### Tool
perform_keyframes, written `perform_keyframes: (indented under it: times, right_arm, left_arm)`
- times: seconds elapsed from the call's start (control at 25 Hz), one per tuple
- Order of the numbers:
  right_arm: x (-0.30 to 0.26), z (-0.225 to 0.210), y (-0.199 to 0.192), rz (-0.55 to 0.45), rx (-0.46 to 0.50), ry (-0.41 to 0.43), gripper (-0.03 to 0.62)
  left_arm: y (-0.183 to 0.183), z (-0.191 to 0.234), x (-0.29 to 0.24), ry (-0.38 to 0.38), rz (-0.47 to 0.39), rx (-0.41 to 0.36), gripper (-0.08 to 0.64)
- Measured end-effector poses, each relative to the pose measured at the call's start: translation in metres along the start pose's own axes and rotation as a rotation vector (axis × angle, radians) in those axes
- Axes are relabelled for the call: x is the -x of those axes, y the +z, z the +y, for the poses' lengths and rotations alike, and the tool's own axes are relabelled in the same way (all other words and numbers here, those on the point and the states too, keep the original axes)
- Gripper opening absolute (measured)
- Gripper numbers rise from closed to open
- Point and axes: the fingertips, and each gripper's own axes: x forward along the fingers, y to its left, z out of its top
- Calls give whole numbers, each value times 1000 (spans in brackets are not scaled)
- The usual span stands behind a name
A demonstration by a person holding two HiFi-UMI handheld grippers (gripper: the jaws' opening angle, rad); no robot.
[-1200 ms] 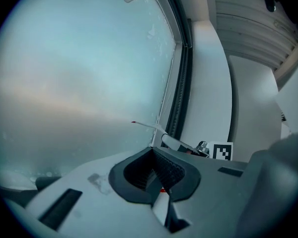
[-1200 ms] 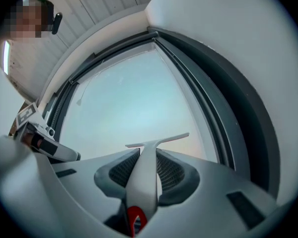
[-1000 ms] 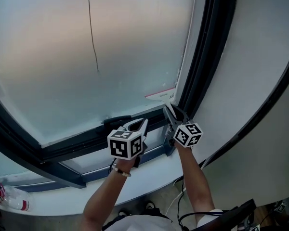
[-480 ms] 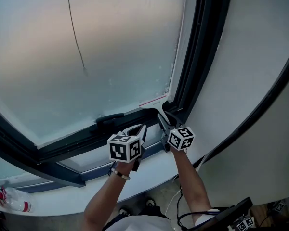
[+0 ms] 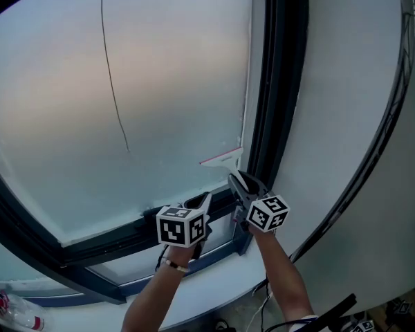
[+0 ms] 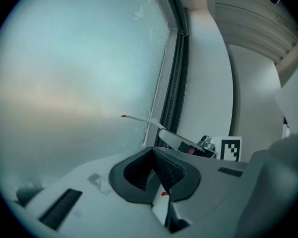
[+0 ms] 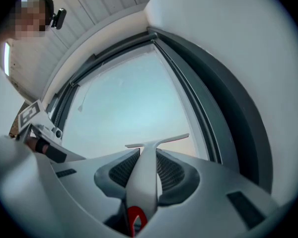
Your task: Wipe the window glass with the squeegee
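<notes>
Currently right gripper [image 7: 148, 165] pinches squeegee [image 7: 156, 143] handle; left gripper [image 6: 156, 170] pressed together, empty; risk: blade ahead sits beside window frame [image 5: 277, 81], may snag there and lift off the glass [image 5: 159, 81].

The squeegee [image 7: 144, 192] handle looks like smooth, faintly glossy pale plastic, with a glossy red end. My right gripper [image 7: 146, 156] has dark, ribbed, matt fingers [image 7: 120, 171] set in a matt grey plastic shell. The window glass [image 5: 124, 81] looks hazy and its frame [image 5: 280, 81] is dark and matt.
</notes>
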Motion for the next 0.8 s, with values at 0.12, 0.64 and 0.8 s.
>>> perform_keyframes:
  times: [0.12,0.64,0.8]
  right_arm:
    - [-20,6,85,-83,70,14,91]
    - [-49,55,330,-344,235,79,91]
    - [-52,66,360,-410,244,86,91]
  left_arm:
    - [65,-9,1,-6,-81,-75,-2]
    - [202,-44,37,-28,-267,-238,-2]
    - [217,-42,40,-22,-296,-252,-2]
